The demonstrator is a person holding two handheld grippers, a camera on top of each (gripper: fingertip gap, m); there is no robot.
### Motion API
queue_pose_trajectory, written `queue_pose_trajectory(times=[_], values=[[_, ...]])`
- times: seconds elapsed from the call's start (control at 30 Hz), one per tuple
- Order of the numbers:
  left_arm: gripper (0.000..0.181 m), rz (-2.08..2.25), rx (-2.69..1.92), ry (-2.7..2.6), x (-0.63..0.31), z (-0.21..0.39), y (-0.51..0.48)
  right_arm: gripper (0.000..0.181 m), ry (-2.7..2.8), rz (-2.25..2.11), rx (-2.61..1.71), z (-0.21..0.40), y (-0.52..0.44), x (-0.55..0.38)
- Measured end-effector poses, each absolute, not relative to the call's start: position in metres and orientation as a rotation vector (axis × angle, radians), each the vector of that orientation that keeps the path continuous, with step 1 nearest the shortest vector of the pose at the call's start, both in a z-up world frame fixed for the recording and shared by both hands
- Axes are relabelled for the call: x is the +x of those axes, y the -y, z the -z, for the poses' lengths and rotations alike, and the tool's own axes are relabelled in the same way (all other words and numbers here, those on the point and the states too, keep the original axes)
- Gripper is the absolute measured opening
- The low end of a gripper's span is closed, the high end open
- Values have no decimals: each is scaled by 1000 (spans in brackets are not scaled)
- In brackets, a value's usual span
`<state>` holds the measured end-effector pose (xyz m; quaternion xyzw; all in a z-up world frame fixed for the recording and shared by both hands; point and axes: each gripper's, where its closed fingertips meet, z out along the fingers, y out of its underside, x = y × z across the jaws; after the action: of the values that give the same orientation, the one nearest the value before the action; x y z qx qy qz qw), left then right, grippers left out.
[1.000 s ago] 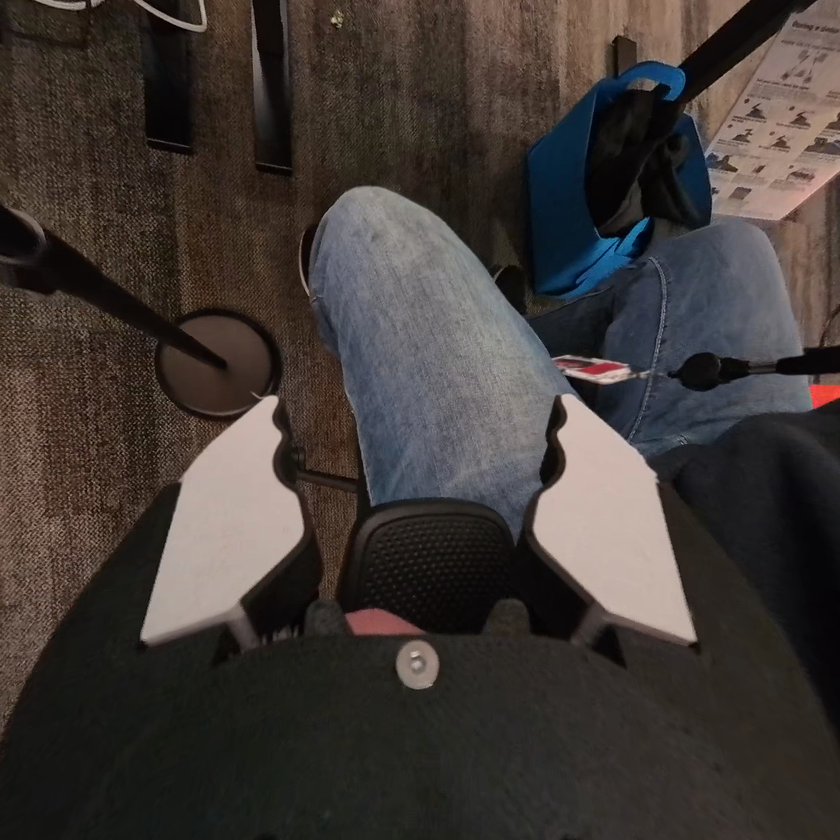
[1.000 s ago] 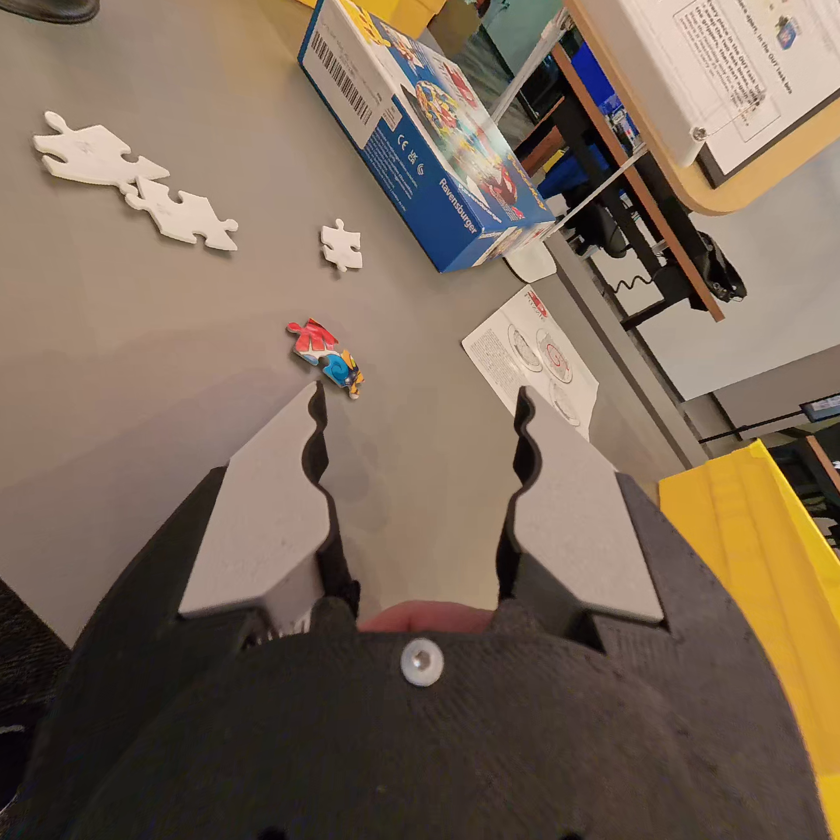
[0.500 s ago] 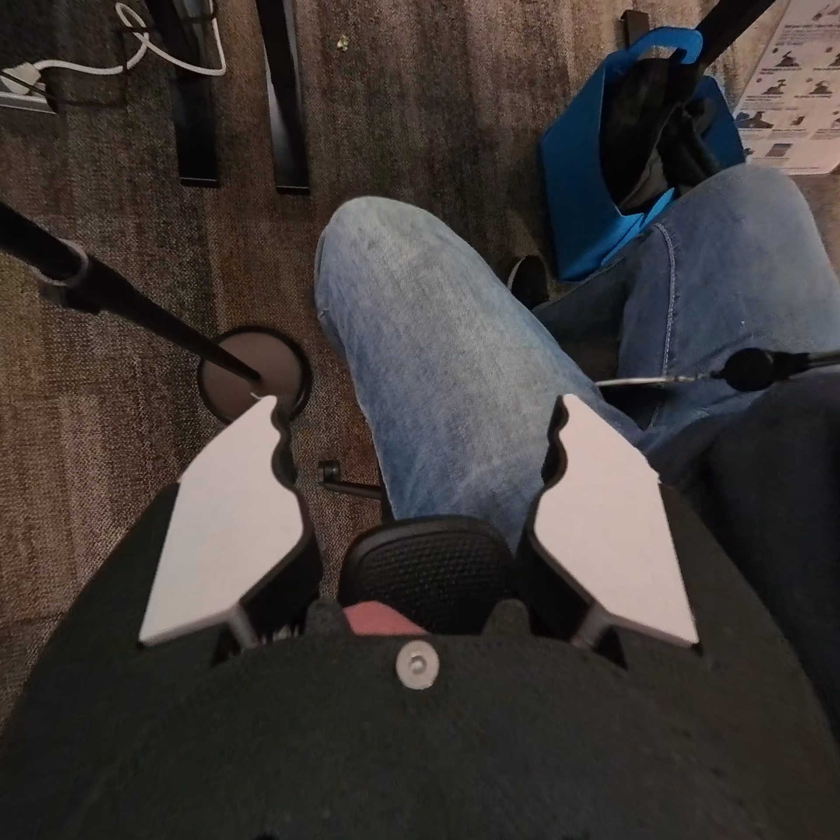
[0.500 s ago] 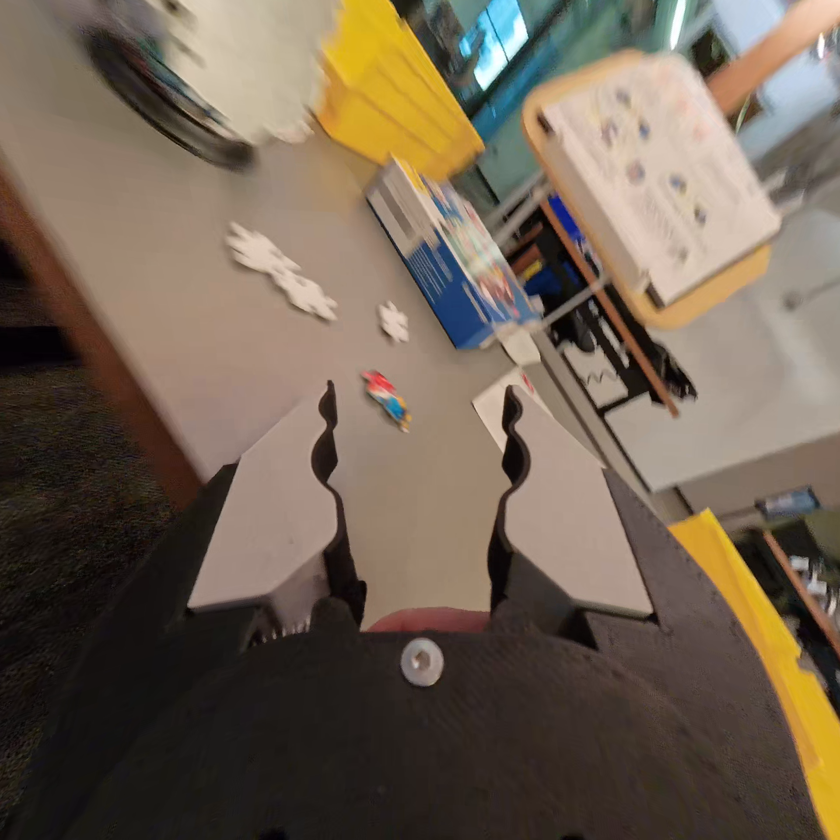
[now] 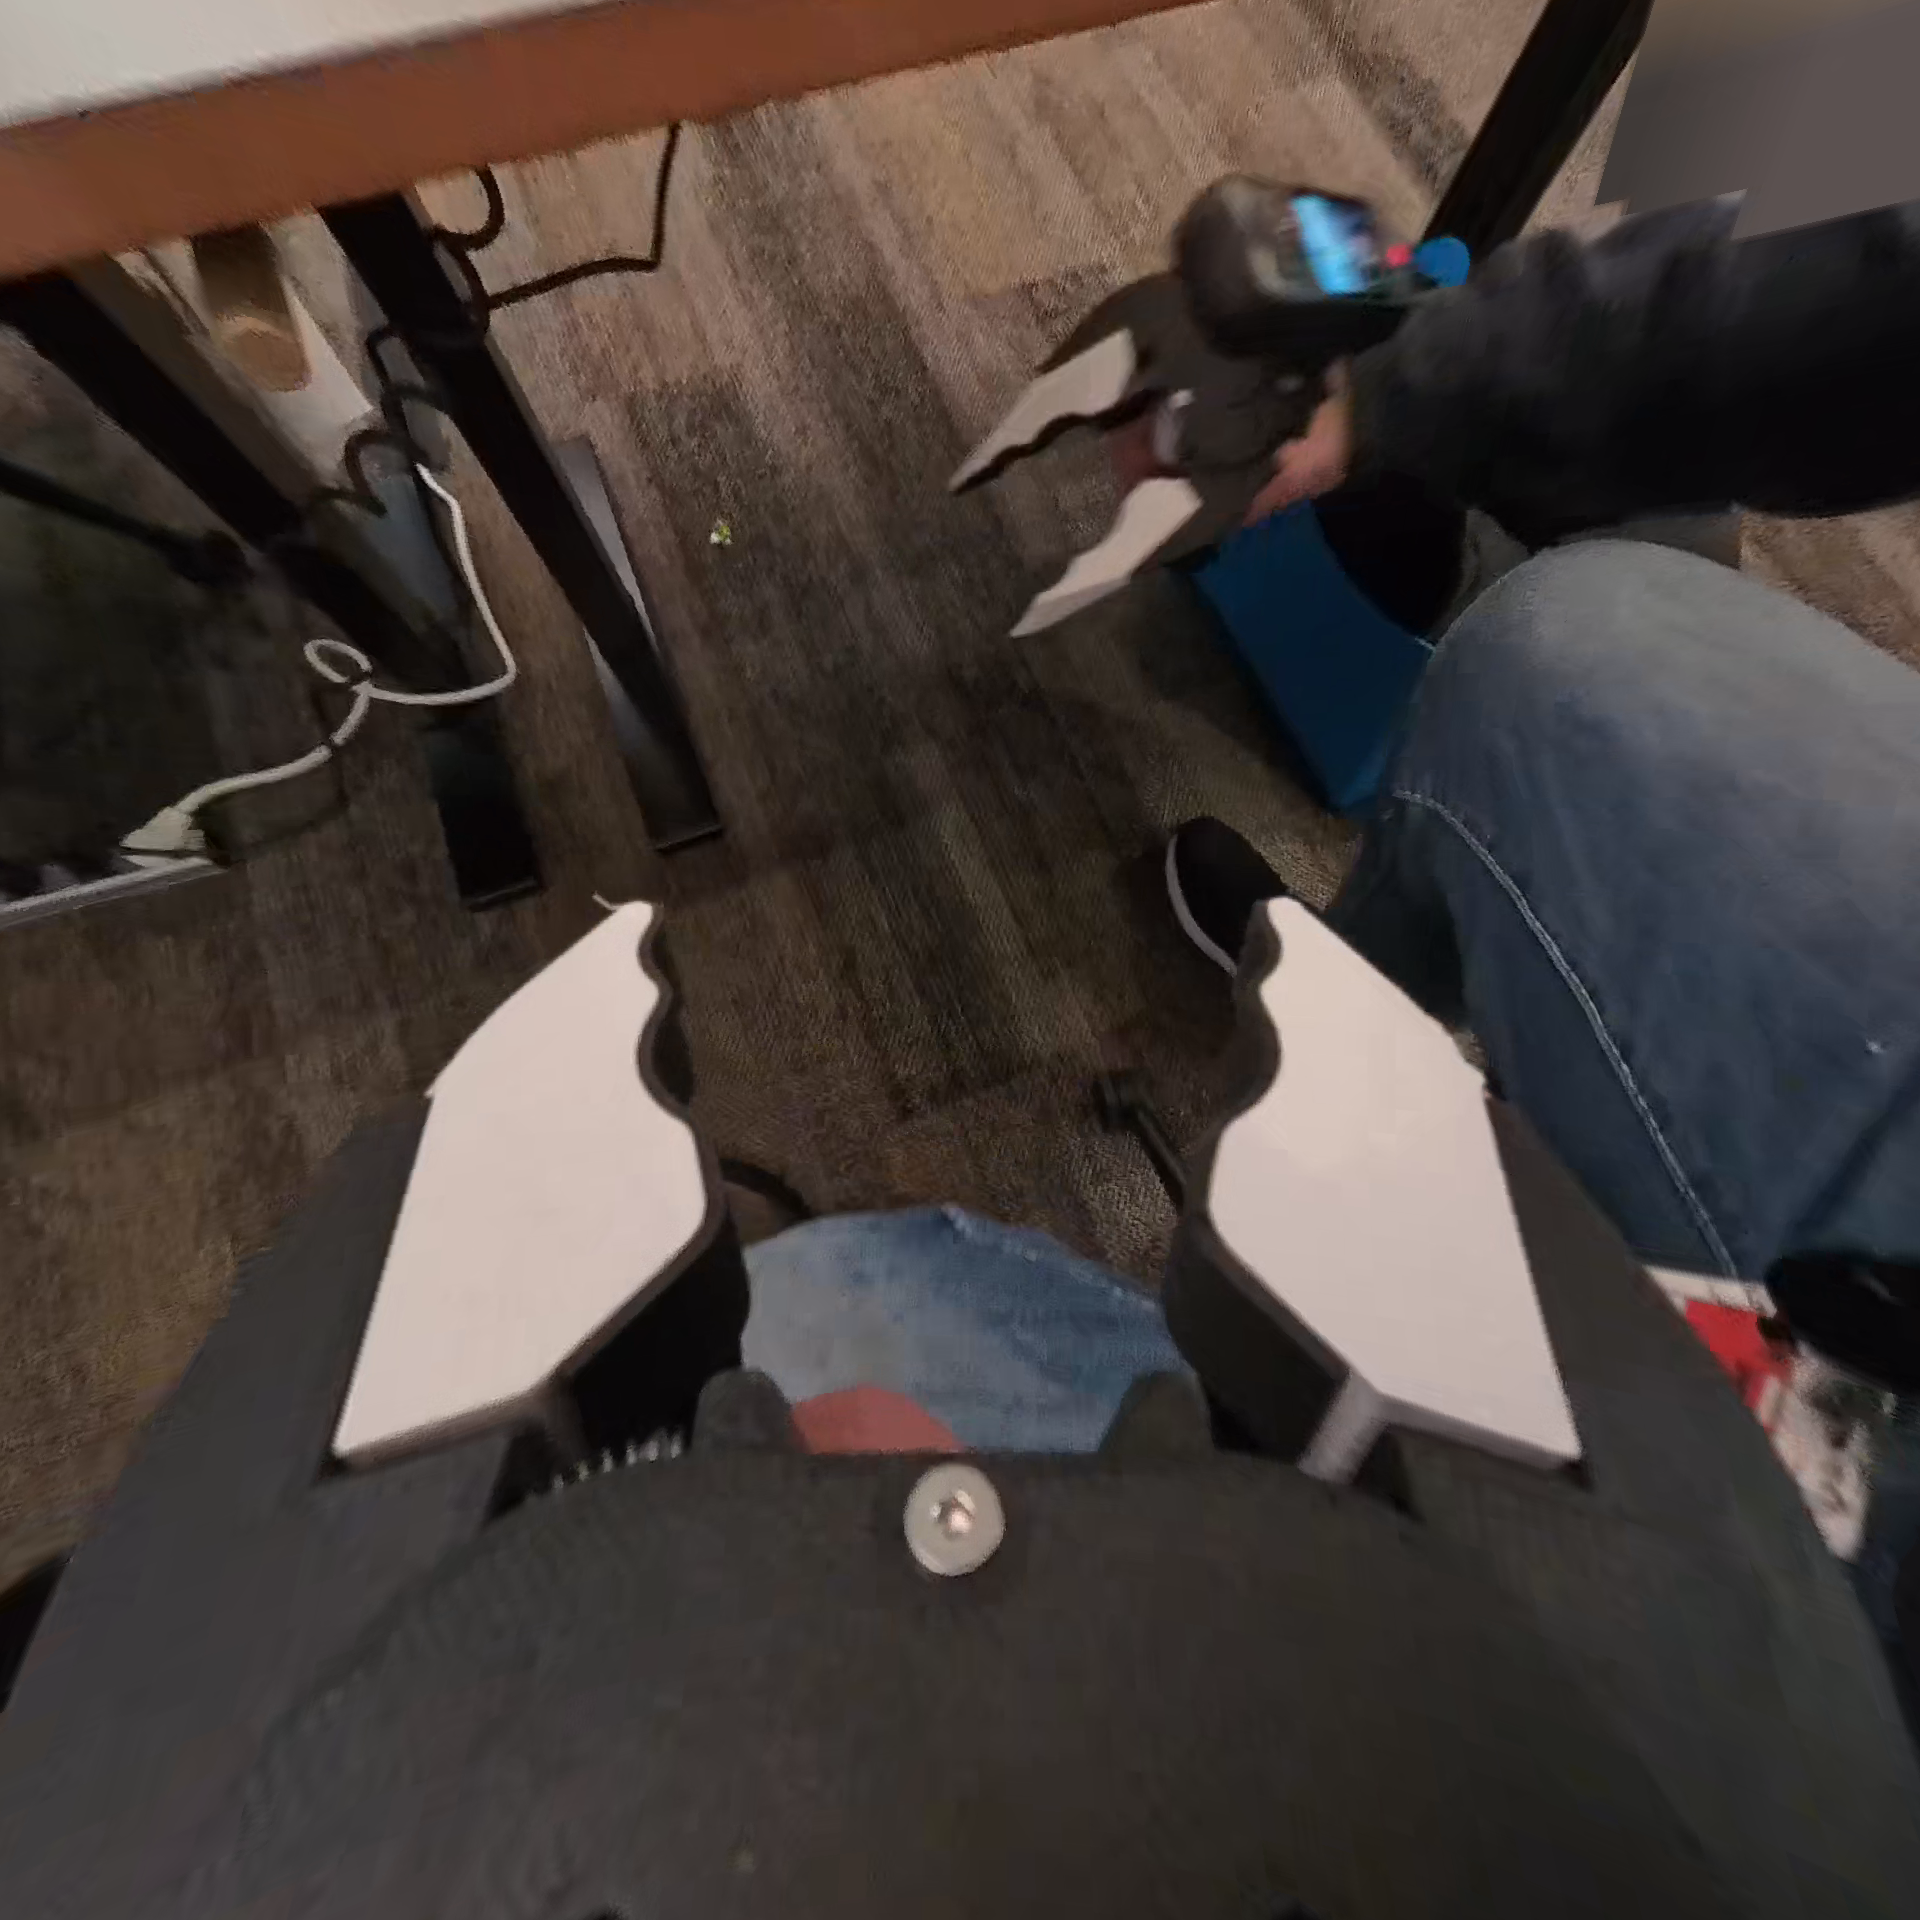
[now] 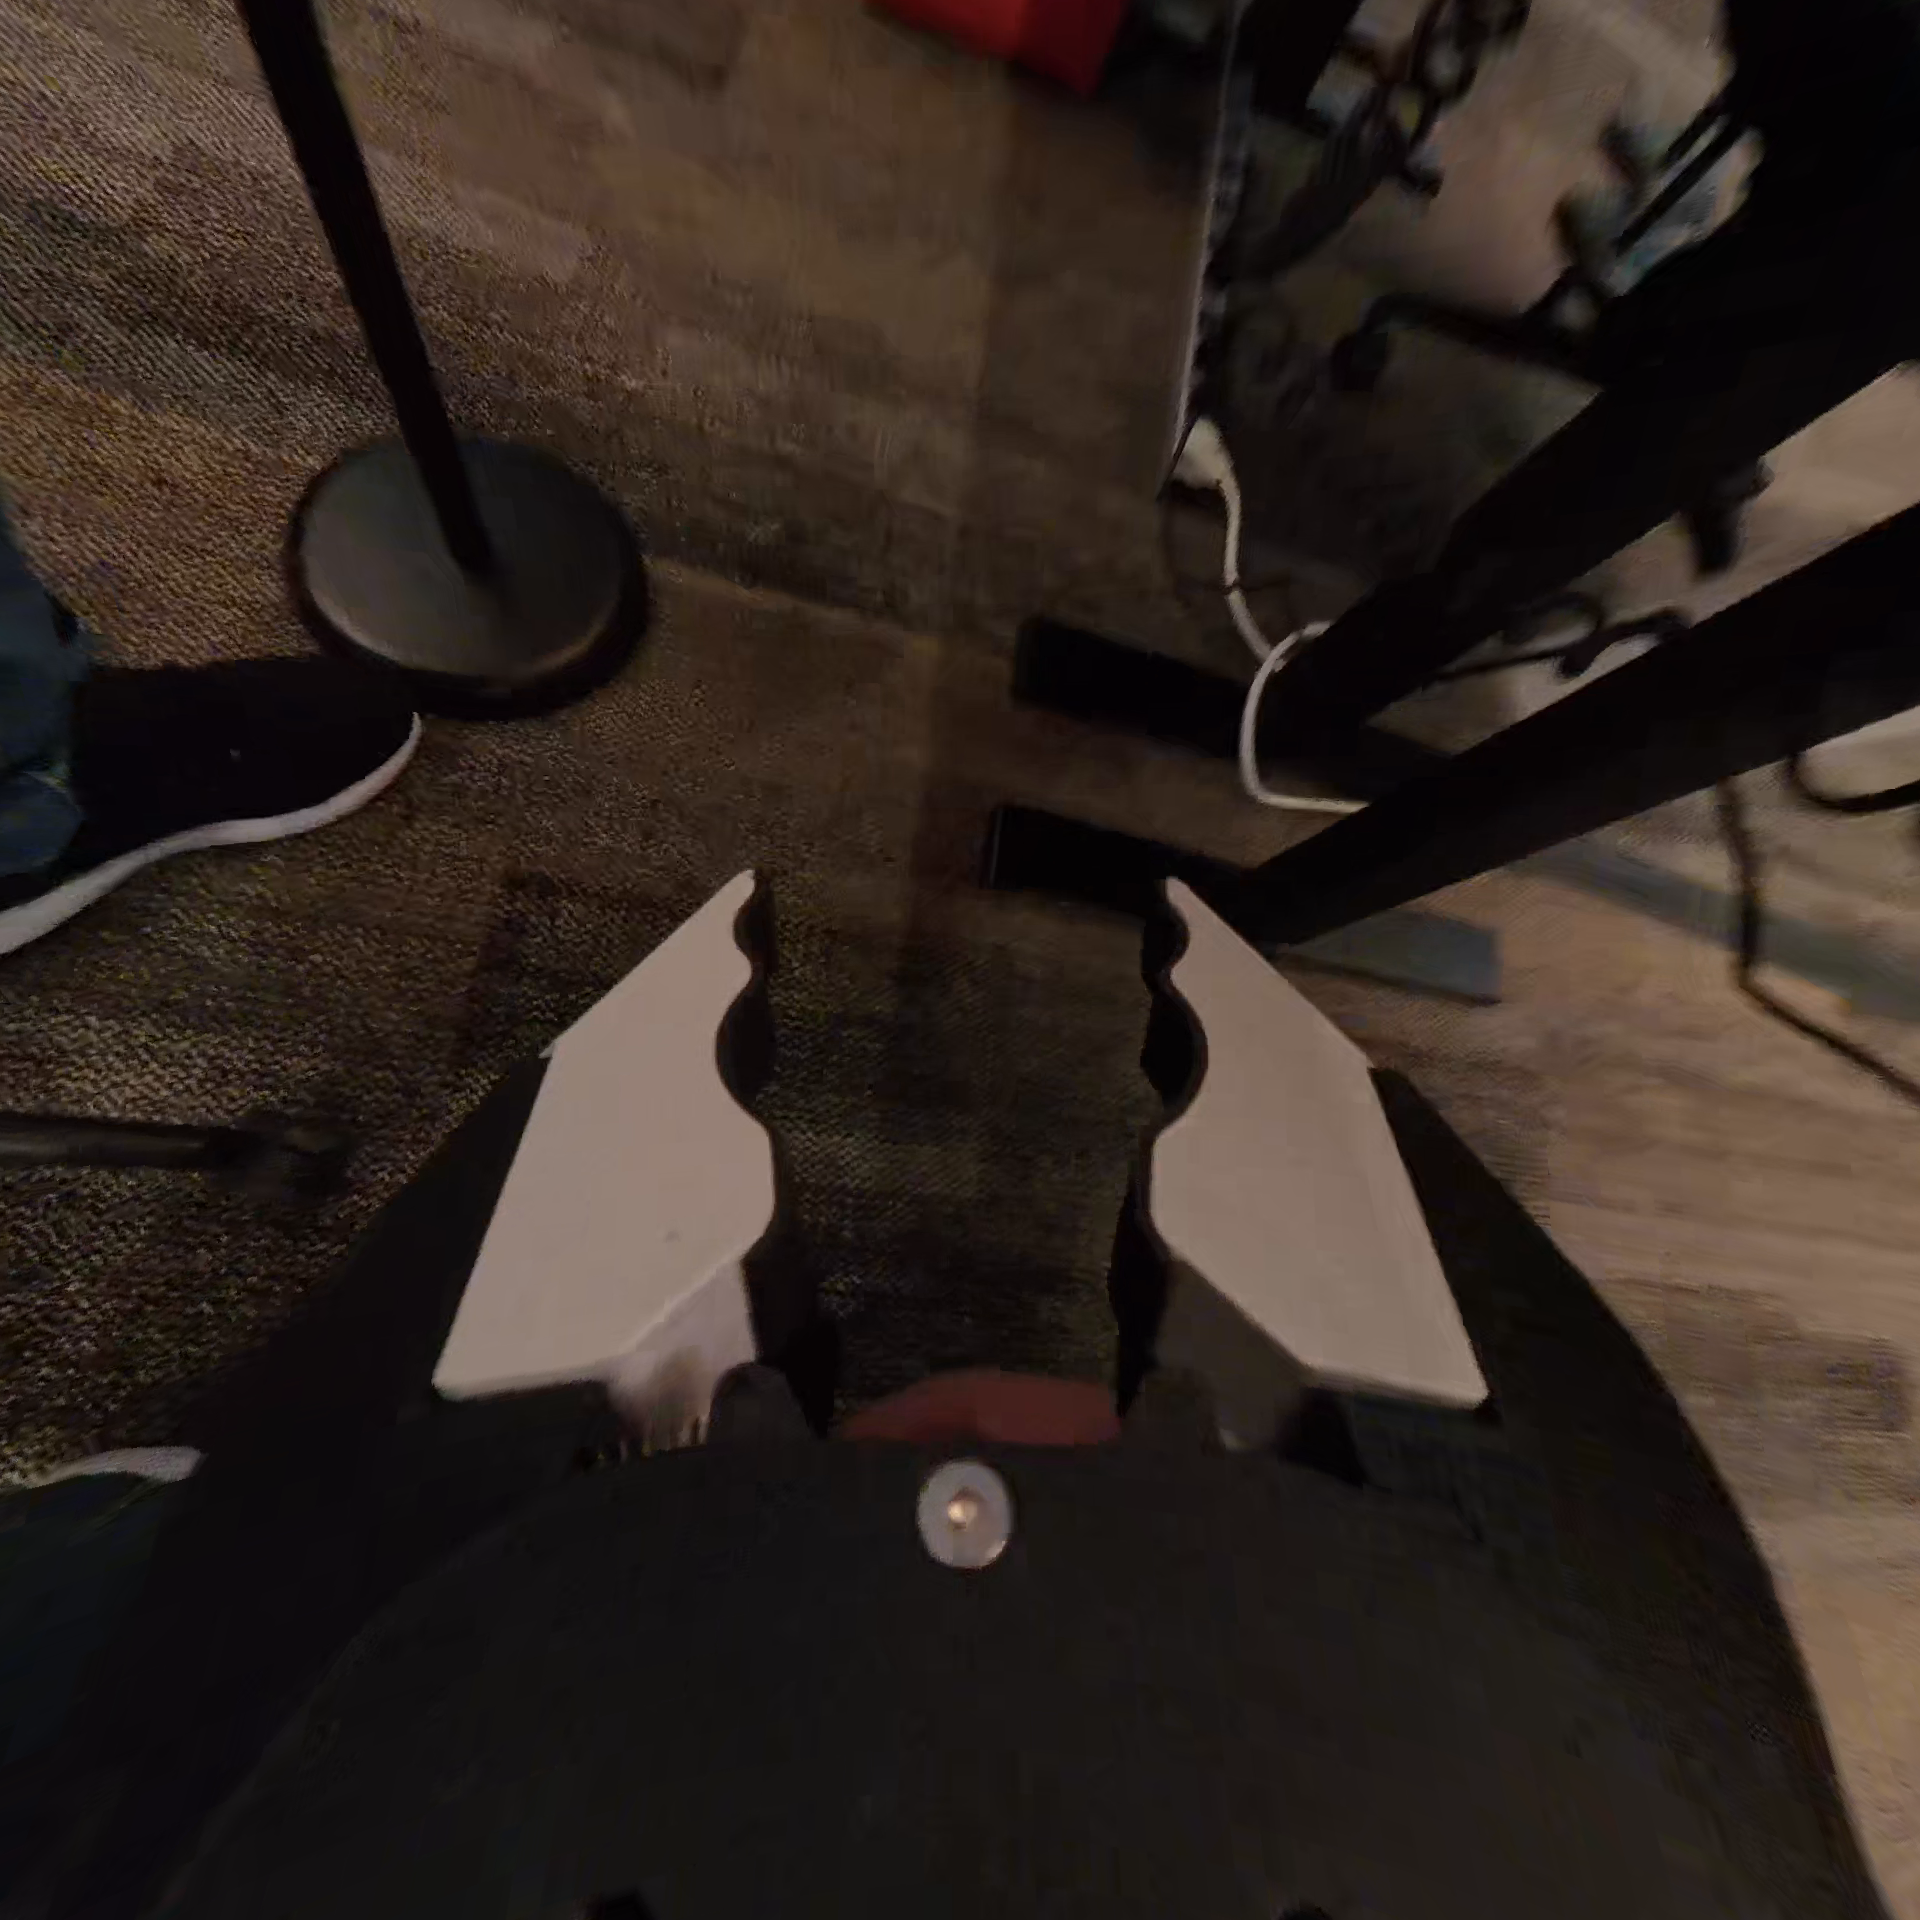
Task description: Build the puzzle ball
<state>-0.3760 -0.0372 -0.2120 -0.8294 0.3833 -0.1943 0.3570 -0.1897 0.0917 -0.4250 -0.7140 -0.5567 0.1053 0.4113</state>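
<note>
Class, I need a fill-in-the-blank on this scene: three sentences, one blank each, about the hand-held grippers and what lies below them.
1. Both the left hand-held gripper and the right hand-held gripper are ____ and hold nothing.
2. Both point down at the ____ floor.
3. The black shoe has a ____ sole.

Missing words: open; carpeted; white

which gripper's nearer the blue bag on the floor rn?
Right. The right gripper, open, hangs right beside the blue bag. The left gripper, also open, is farther back over the person's knee.

Shoe (image 6: 197, 769) beside stand base (image 6: 468, 582), seemingly.
</note>
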Motion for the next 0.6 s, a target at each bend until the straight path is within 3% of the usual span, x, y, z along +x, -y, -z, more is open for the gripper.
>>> queue_pose_trajectory(times=[0.2, 0.4, 0.6], values=[[103, 480, -2298, -1118, -384, 276, 16, 73, 1439, -310, -2009, 561, -195, -200], [104, 623, -2463, -921, -406, 326, -11, 94, 1239, -337, -2291, 668, -280, -192], [99, 727, -2508, -719, -412, 359, -34, 77, 966, -310, -2557, 757, -339, -166]])
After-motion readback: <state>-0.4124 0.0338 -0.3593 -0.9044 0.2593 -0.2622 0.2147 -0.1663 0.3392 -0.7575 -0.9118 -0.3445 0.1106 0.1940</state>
